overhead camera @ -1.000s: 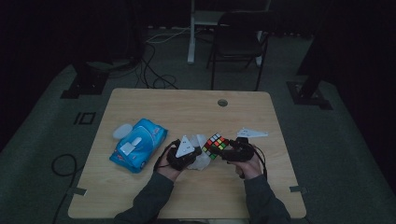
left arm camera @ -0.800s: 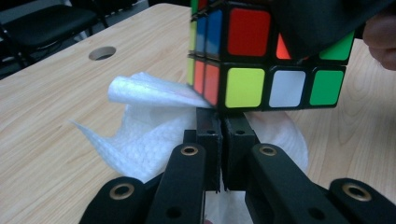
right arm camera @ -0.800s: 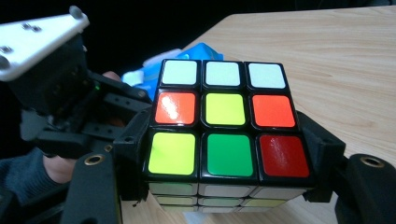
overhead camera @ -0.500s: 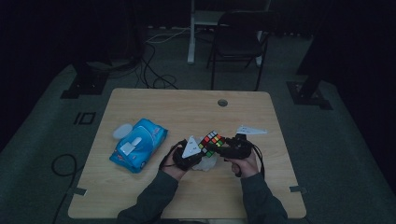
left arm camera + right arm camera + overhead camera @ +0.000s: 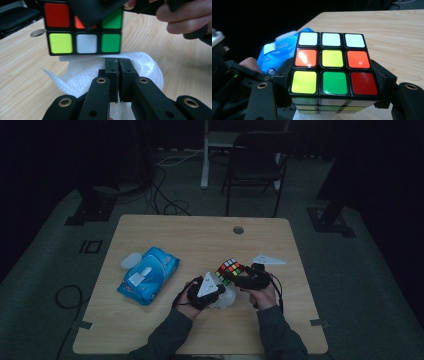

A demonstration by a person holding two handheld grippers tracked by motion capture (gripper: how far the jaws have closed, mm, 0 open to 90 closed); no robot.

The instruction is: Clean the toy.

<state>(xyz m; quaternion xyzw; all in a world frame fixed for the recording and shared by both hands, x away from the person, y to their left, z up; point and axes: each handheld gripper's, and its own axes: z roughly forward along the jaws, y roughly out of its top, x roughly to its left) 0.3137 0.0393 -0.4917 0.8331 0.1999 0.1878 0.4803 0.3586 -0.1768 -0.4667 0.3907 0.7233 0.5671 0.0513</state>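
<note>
Nearest the person, two grippers meet above one wooden table (image 5: pixel 165 320). The left gripper (image 5: pixel 117 65) pinches one white wipe (image 5: pixel 80 75), jaws together. The right gripper (image 5: pixel 332 82) clamps one puzzle cube (image 5: pixel 331 65) just above that wipe. Farther left lies one blue wipe packet (image 5: pixel 148 275) — beyond it, one chair (image 5: pixel 257 157).

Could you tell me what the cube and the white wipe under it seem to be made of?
Cube: likely hard plastic, black frame, glossy coloured tiles that catch glare. Wipe: probably a soft non-woven or paper sheet, matte, with a dimpled texture and crumpled folds.
</note>
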